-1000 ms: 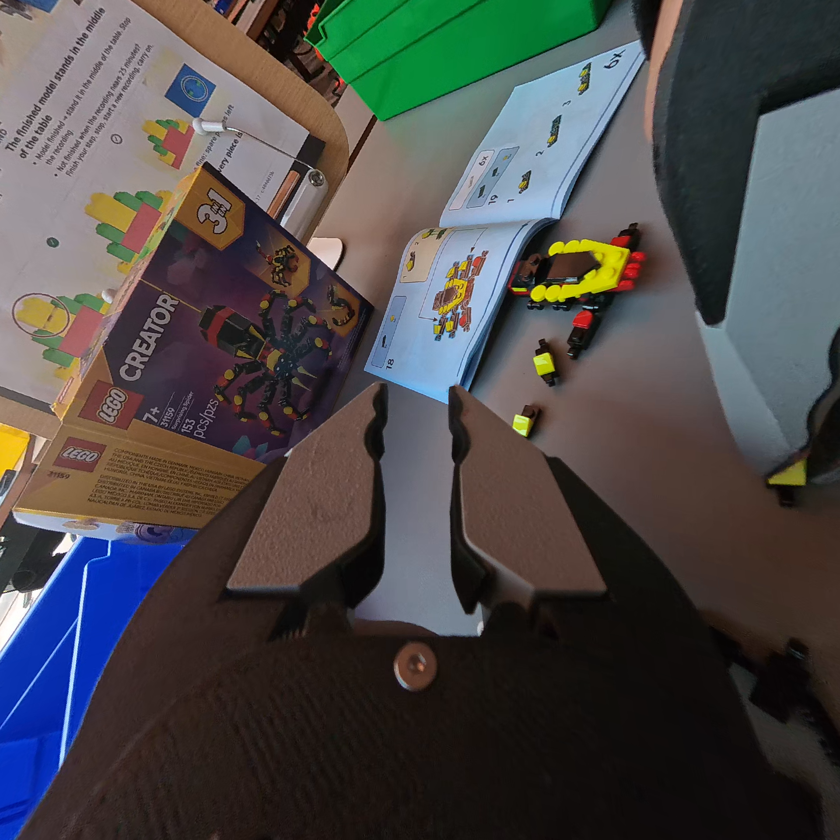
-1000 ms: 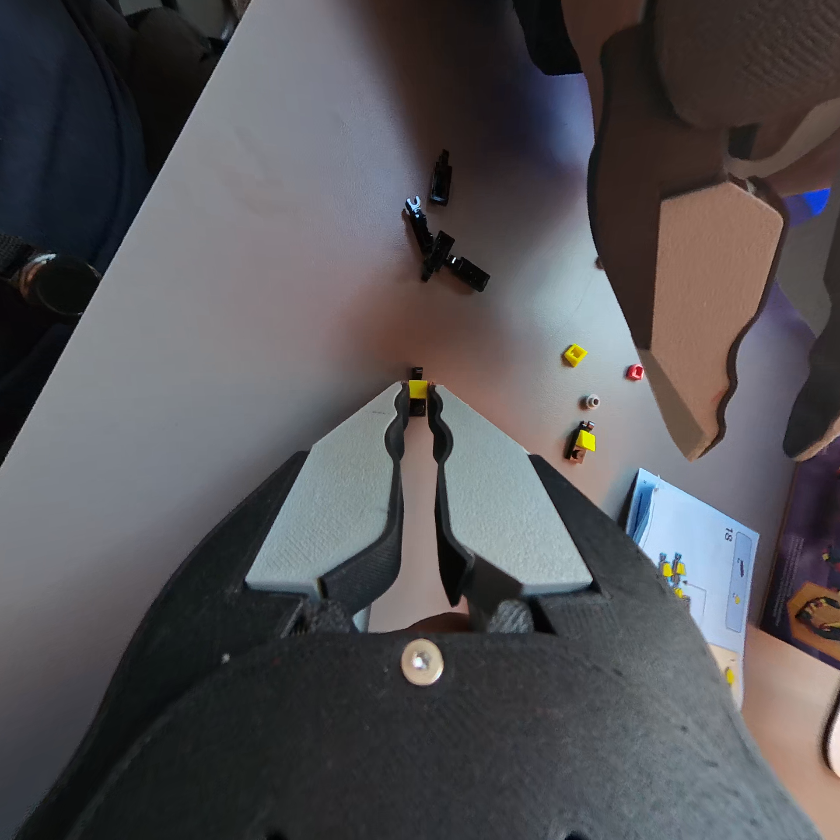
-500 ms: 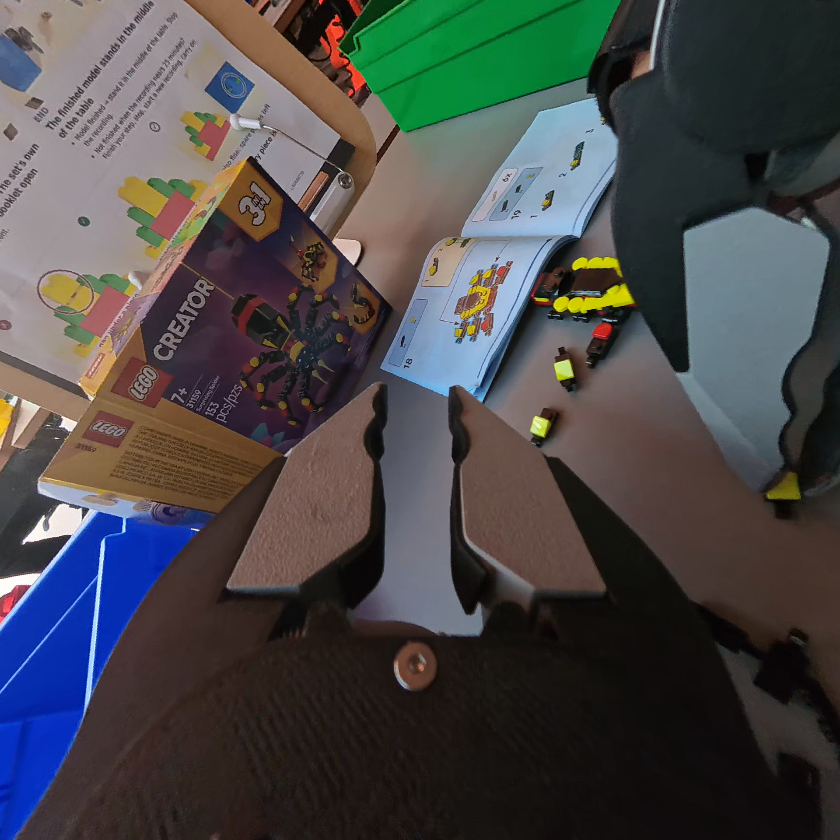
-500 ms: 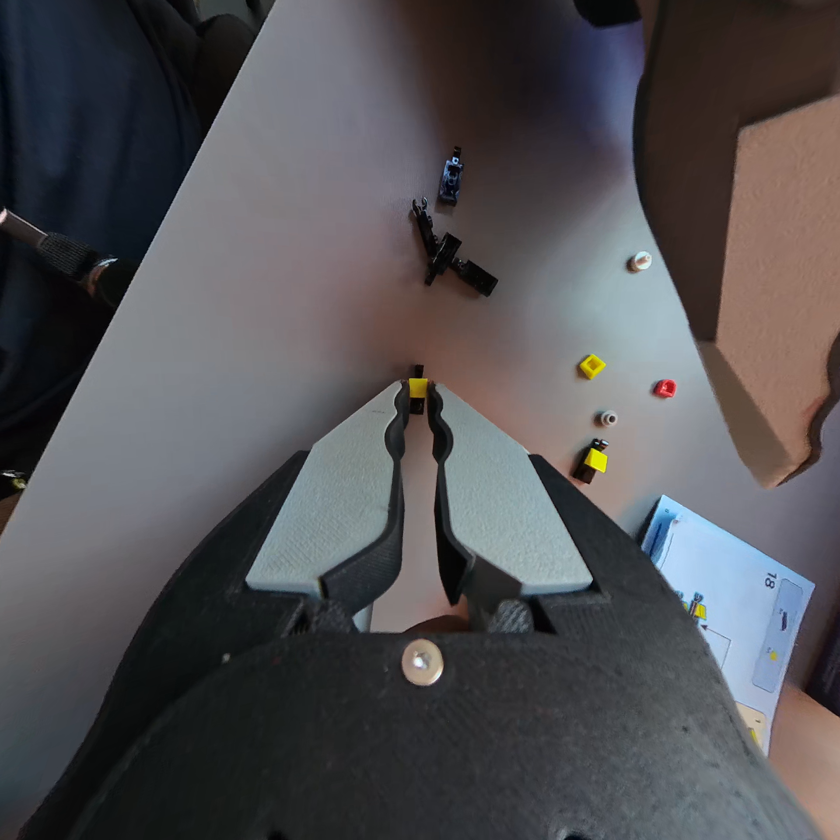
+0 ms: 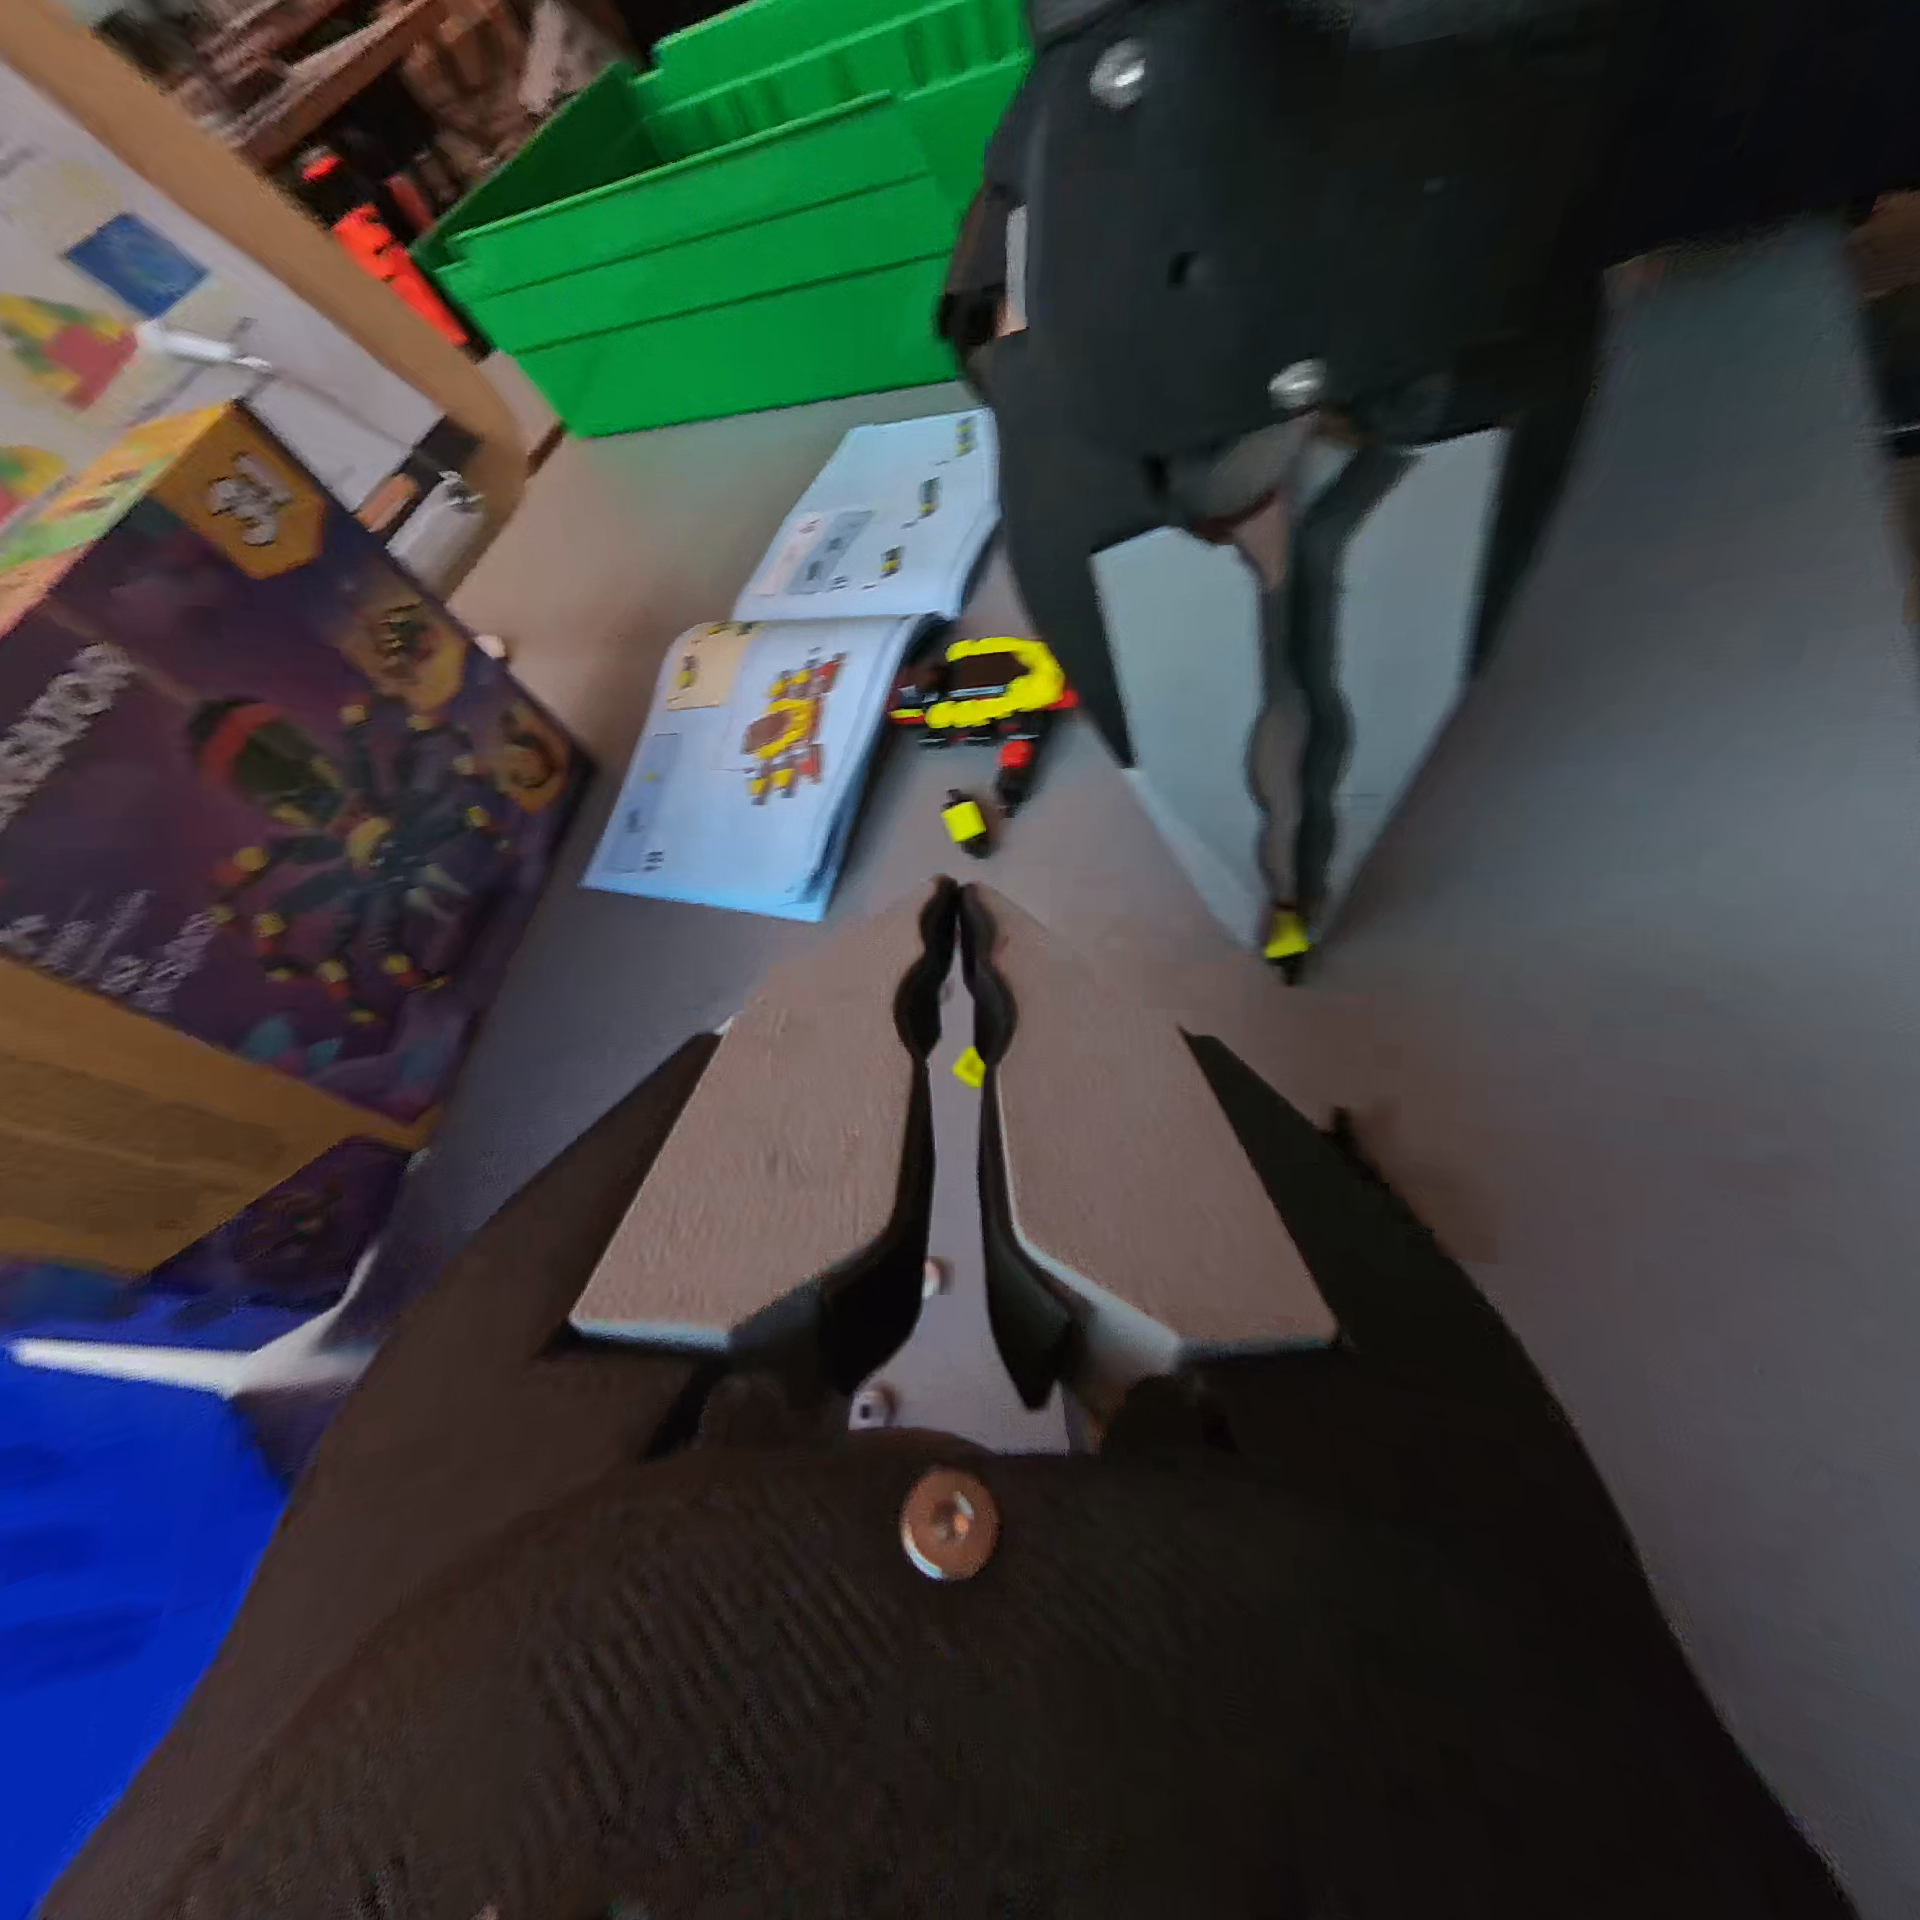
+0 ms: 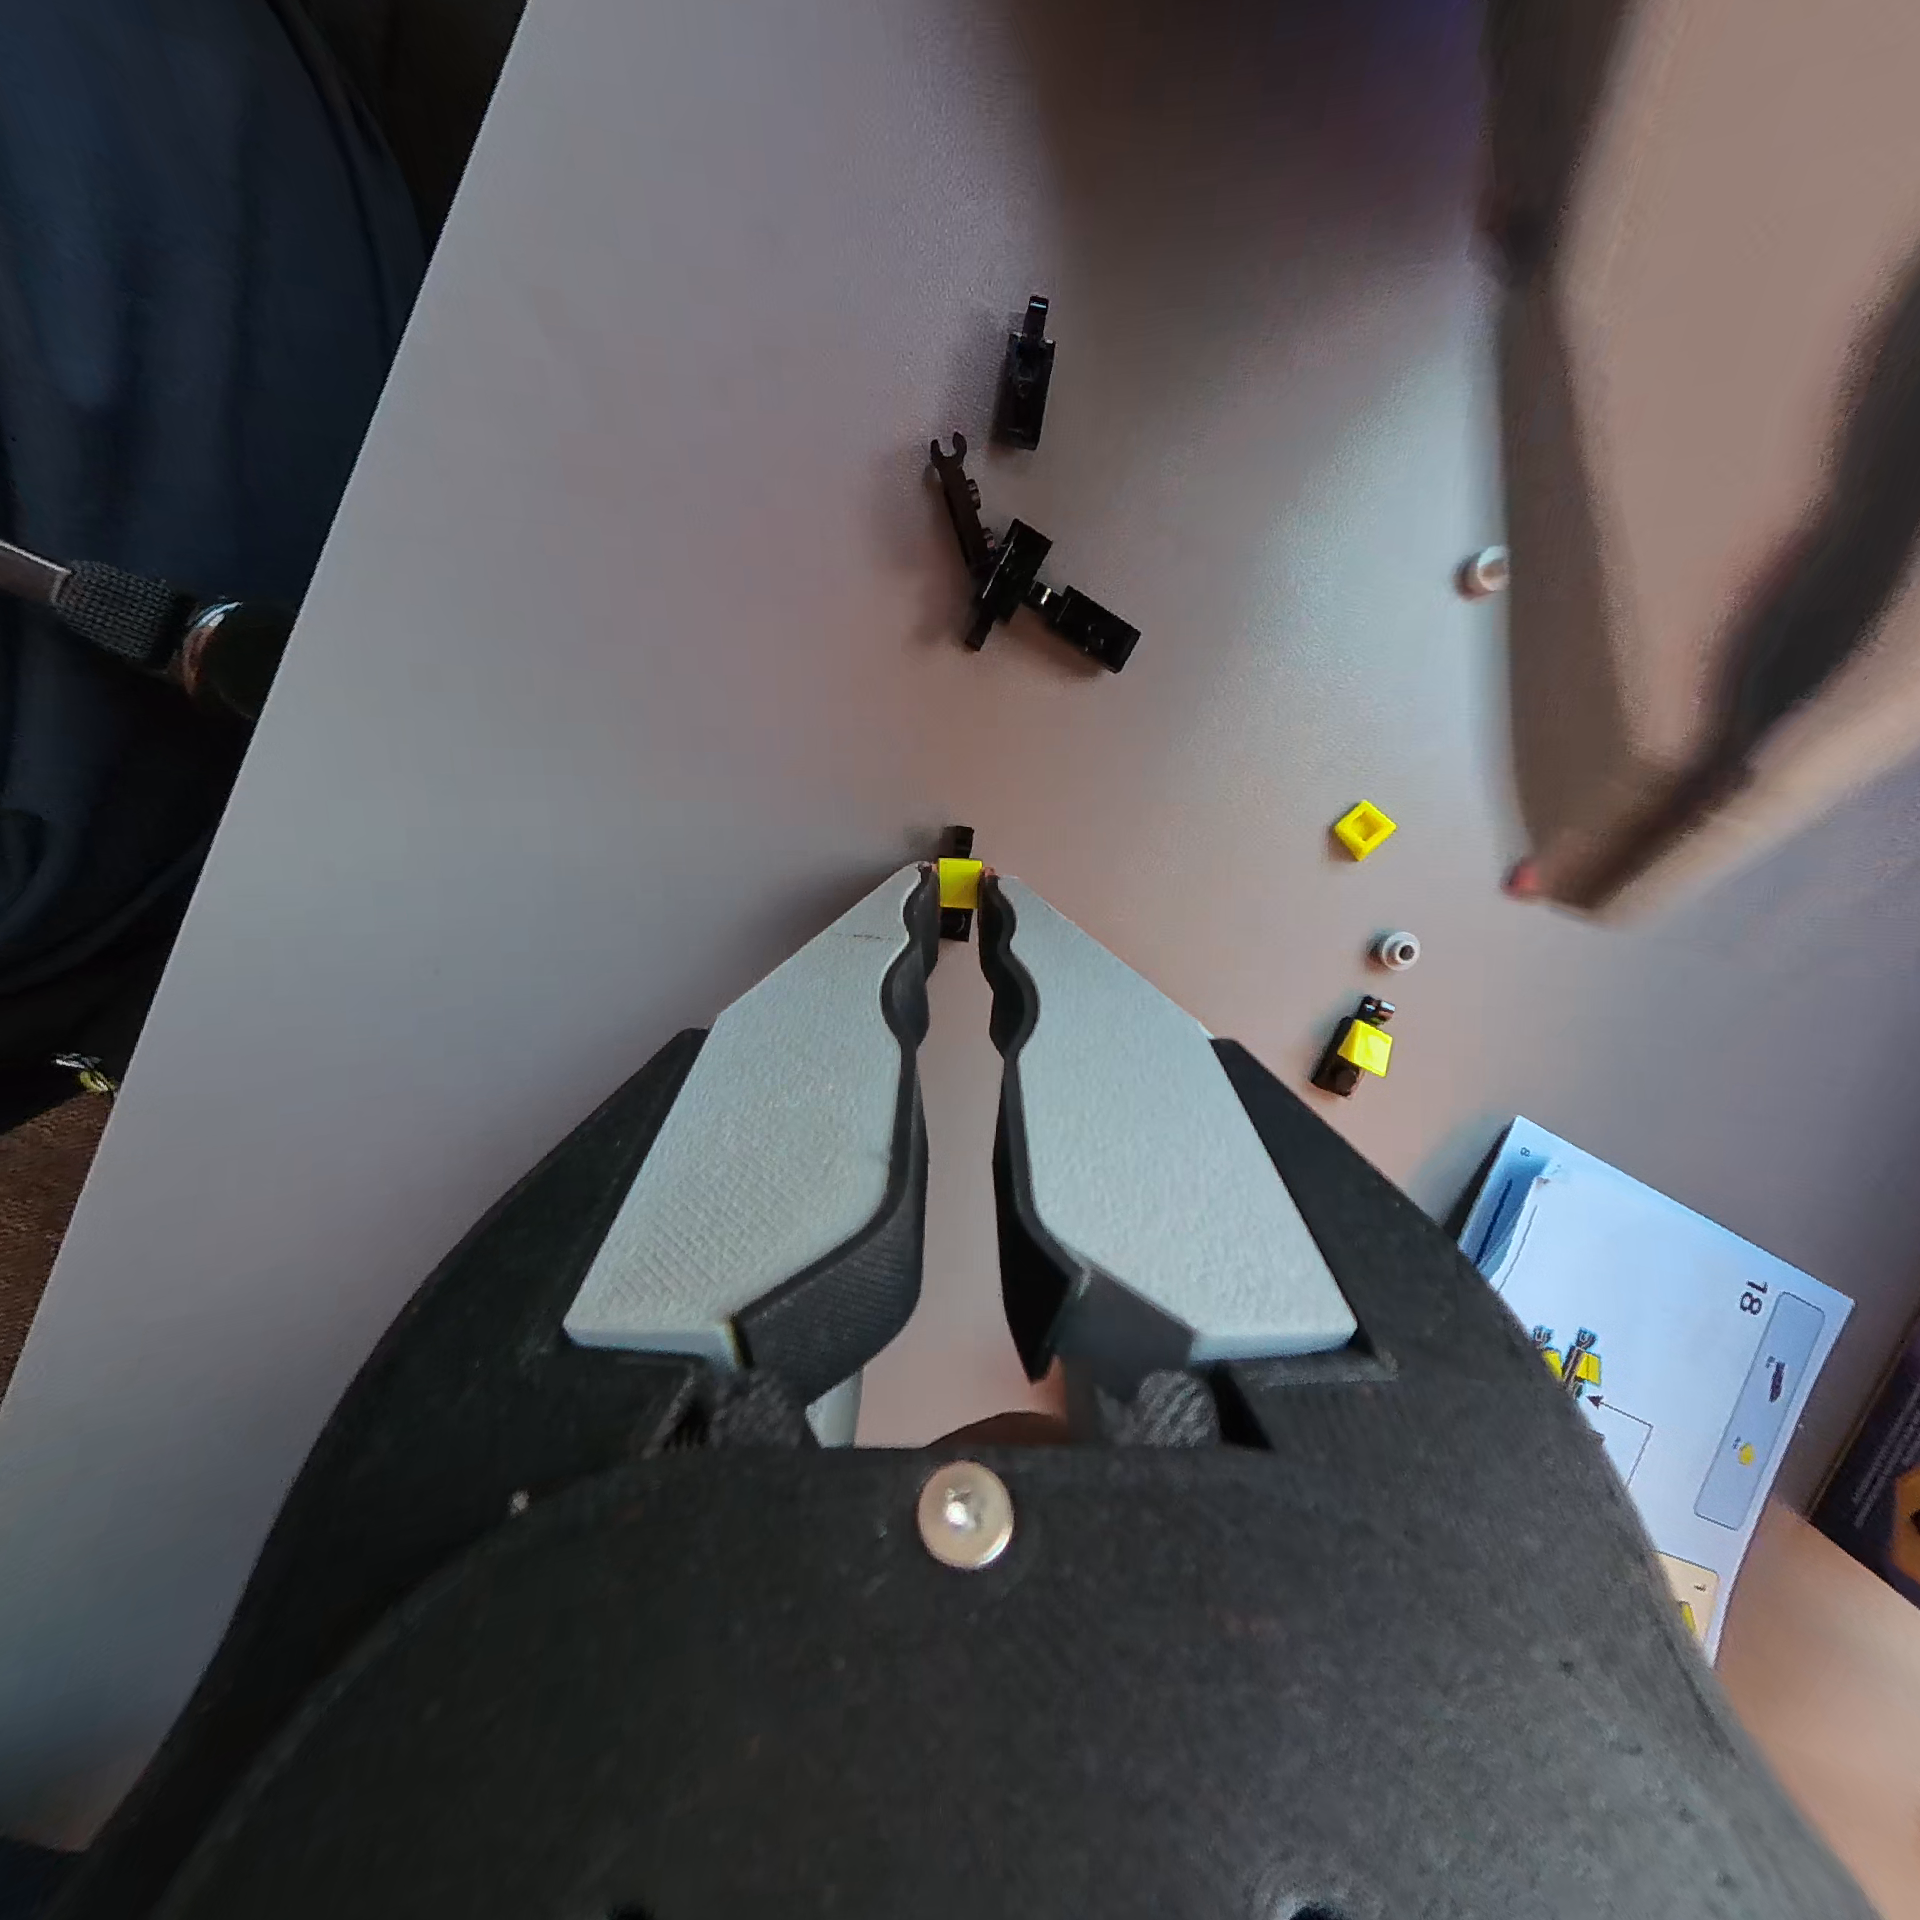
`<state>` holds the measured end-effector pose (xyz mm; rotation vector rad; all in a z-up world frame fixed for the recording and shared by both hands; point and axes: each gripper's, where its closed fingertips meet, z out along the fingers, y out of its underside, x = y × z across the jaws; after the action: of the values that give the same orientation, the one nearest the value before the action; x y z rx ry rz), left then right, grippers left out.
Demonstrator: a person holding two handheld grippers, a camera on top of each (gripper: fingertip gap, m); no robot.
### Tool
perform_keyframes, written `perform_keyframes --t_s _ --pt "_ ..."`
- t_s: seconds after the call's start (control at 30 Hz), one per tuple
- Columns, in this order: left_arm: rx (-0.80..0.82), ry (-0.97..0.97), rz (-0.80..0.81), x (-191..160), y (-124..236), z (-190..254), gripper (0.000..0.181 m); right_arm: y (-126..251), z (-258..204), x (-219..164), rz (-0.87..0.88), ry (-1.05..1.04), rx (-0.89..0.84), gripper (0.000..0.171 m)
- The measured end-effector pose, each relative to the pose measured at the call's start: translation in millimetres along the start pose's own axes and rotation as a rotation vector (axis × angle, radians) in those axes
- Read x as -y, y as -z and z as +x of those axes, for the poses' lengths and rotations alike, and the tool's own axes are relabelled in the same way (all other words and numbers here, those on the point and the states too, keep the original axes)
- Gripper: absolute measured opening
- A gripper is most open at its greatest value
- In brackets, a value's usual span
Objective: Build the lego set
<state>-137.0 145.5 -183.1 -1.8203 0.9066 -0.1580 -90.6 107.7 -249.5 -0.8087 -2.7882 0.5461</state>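
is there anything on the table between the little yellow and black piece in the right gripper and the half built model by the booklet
Mostly bare table. The right gripper holds its yellow-and-black piece; one small yellow-and-black assembly lies near the model, just beside that path.

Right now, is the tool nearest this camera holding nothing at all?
No, the right tool pinches a small yellow and black piece between its tips above the grey table.

Motion blur, fisheye warp, dim daylight

You're over a grey table (image 6: 644, 644); green bins (image 5: 717, 249) stacked at its far edge, what looks like a blue bin (image 5: 114, 1538) blurred nearby.
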Motion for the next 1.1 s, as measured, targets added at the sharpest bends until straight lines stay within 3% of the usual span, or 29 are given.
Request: perform_keyframes --t_s 0.03,0.3,1.1 --pt "-0.049 0.006 0.013 1.8 1.8 11.1 0.000 -0.1 -0.1 0.1 0.001 -0.001 0.000 0.005" --pt "-0.234 -0.130 -0.111 -15.9 -17.0 74.5 0.000 -0.4 -0.1 0.4 0.027 0.002 -0.007 0.004" --pt "-0.120 -0.248 -0.162 -28.3 -25.6 78.2 0.000 -0.4 0.0 1.9 0.071 -0.018 -0.015 0.004"
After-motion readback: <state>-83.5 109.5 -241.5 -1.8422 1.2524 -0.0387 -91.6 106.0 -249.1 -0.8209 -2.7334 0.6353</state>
